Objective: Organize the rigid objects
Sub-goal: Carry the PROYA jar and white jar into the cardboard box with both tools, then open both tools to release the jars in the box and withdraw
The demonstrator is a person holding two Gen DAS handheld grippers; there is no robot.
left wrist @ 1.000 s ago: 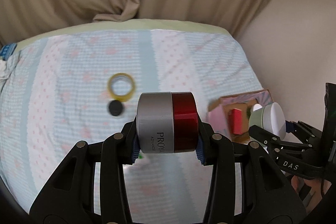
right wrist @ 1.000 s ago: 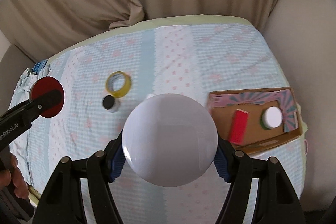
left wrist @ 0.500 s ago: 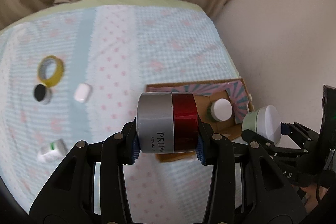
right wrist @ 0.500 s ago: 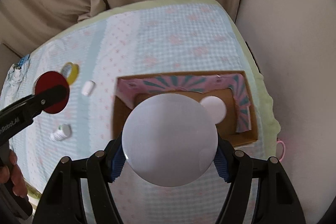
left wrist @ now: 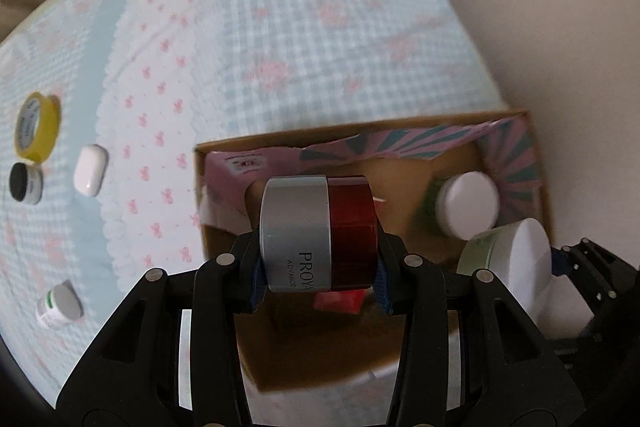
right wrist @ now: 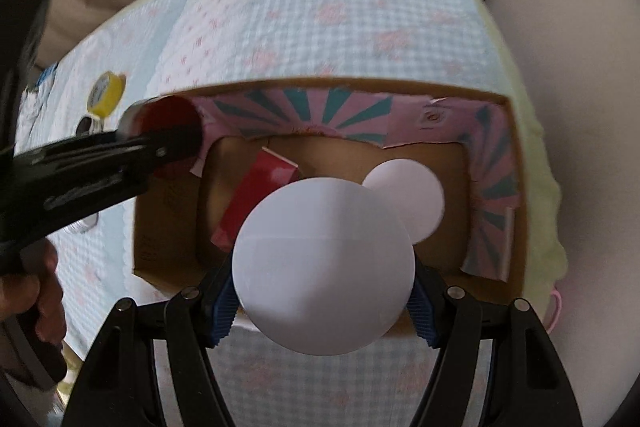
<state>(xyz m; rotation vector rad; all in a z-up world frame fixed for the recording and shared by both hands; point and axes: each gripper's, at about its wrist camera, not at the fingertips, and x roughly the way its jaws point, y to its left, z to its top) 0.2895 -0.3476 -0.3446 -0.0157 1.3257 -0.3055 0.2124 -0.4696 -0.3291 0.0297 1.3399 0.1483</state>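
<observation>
My left gripper (left wrist: 318, 273) is shut on a red jar with a silver lid (left wrist: 318, 231) and holds it over the open cardboard box (left wrist: 360, 135). My right gripper (right wrist: 322, 297) is shut on a green jar with a white lid (right wrist: 322, 271), above the box (right wrist: 516, 195). It also shows in the left wrist view (left wrist: 512, 259). In the box lie a red block (right wrist: 252, 199) and another white-lidded green jar (right wrist: 408, 195). The left gripper (right wrist: 168, 147) reaches in over the box's left corner in the right wrist view.
On the checked cloth (left wrist: 280, 27) left of the box lie a yellow tape roll (left wrist: 36, 127), a small black-lidded jar (left wrist: 24, 183), a white case (left wrist: 91, 169) and a small grey-capped bottle (left wrist: 60, 307). A beige wall (left wrist: 560, 27) is on the right.
Both grippers have moved right and forward with their jars, from over the cloth to over the box. The box now looks larger and closer.
</observation>
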